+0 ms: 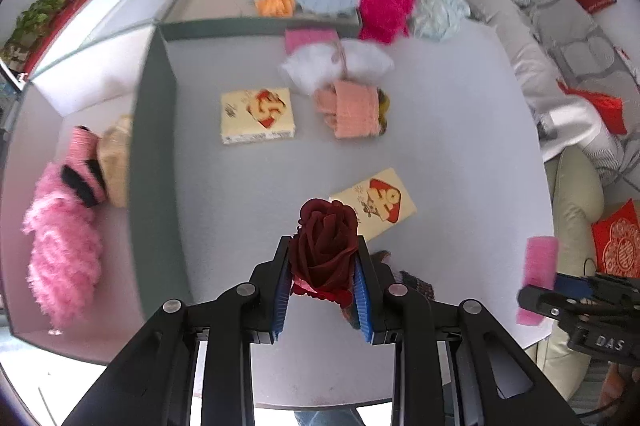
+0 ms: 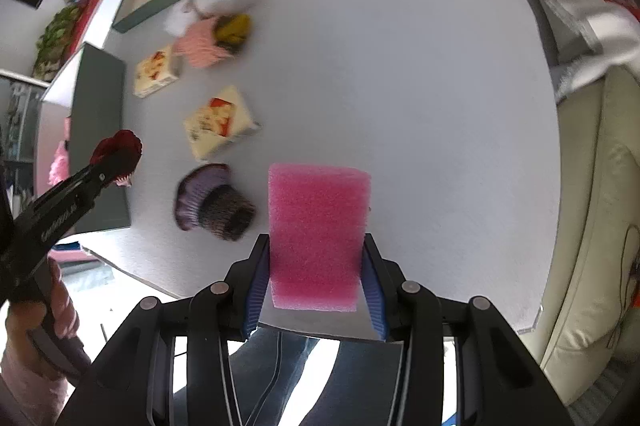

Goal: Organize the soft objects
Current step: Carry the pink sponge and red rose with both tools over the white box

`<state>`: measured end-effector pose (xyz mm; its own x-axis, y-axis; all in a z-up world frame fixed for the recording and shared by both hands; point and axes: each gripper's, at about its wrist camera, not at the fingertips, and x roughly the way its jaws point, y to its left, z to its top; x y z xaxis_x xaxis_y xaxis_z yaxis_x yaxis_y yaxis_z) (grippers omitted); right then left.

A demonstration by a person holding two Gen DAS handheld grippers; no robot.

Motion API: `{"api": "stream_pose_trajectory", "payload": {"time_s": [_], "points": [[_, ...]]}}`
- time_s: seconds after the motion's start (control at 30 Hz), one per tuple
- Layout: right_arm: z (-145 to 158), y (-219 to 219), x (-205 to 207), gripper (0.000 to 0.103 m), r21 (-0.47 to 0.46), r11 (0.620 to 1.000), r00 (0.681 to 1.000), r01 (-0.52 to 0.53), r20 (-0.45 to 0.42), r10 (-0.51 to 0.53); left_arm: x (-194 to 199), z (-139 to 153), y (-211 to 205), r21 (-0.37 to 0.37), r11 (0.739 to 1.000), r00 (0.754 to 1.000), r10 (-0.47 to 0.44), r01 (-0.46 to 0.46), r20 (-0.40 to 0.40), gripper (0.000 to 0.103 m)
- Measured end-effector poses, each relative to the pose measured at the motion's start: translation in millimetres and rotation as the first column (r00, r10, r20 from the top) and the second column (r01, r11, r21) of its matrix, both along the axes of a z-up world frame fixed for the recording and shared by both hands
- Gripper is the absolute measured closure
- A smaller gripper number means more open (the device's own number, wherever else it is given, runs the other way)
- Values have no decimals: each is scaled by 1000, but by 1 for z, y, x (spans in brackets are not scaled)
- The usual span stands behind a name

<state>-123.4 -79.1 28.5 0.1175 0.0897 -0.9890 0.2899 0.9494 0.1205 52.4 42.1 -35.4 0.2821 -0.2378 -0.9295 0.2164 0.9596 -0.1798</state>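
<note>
My left gripper (image 1: 322,270) is shut on a dark red fabric rose (image 1: 326,248), held above the white table (image 1: 440,146); the rose (image 2: 118,148) also shows at the left of the right wrist view. My right gripper (image 2: 316,266) is shut on a pink foam sponge (image 2: 318,226), also lifted off the table; the sponge (image 1: 538,280) appears at the right edge of the left wrist view. A purple and brown knitted hat (image 2: 214,202) lies on the table between the two grippers.
A grey-walled box (image 1: 152,154) at the left holds fluffy pink items (image 1: 64,246). A second box (image 1: 260,26) at the back holds an orange flower (image 1: 276,2) and blue cloth. Two cream packets (image 1: 256,116) (image 1: 376,204), a peach knit (image 1: 354,112), white fluff (image 1: 340,64) and magenta fluff (image 1: 386,6) lie on the table.
</note>
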Motion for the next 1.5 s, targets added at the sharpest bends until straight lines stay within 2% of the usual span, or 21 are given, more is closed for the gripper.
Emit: {"api": "stream_pose_trajectory", "payload": {"time_s": [0.2,0.43,0.53,0.77,0.93,1.17,1.37,1.5], "points": [[13,33,24,57,-4,995,995,-95,29,95,-13,25,44,-6,996,994,93,-93,62,74],[25,78,56,57,-2,978,977,-207,56,206,-11,34,100,-11,971,966,239,-239,99,74],[31,101,73,57,2,966,963,-260,67,259,-9,33,123,-14,953,948,301,-301,101,74],[46,167,119,57,-4,915,909,-404,104,402,-4,23,163,-9,913,909,408,-409,88,74],[50,206,148,57,-3,880,874,-474,119,471,-1,13,174,-6,899,897,437,-437,65,74],[39,245,181,57,28,854,851,-519,113,513,-3,-12,180,-5,894,894,448,-448,8,74],[14,282,196,57,49,826,826,-562,94,556,-8,-31,192,10,891,890,455,-455,-35,74],[-13,299,201,57,73,806,810,-587,48,585,-10,-44,201,44,892,889,452,-450,-71,74]]}}
